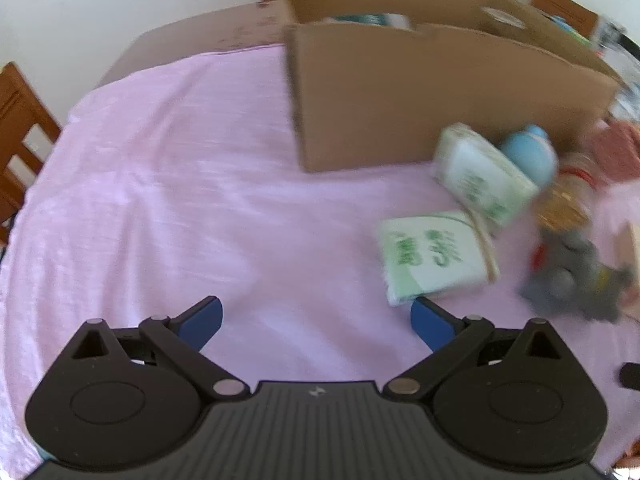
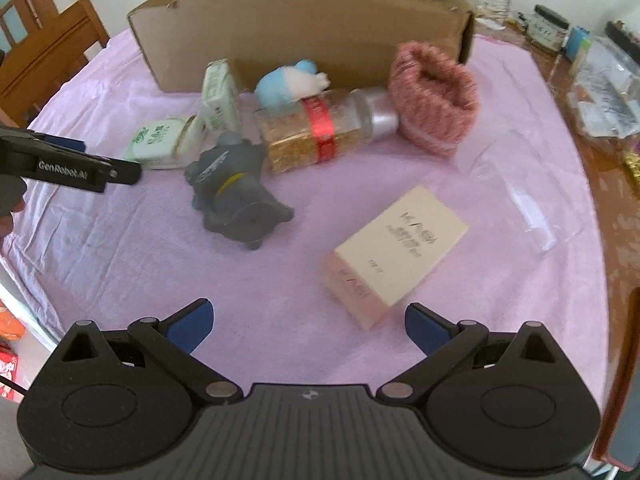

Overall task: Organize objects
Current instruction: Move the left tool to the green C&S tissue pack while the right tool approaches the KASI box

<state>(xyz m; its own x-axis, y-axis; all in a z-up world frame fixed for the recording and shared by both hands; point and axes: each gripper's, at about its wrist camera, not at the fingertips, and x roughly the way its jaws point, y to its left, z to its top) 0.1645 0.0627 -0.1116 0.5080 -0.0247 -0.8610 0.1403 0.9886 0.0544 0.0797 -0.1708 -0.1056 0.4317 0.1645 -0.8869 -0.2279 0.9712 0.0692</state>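
Both my tools are spread wide and hold nothing. Right tool (image 2: 306, 326) hovers just short of the pink carton (image 2: 396, 252) lying flat on the tabletop (image 2: 120, 240). Probably light, stiff card; I would grip across its narrow sides.

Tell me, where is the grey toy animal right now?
In the right wrist view the grey toy animal lies on the pink cloth, left of centre, just in front of the glass jar.
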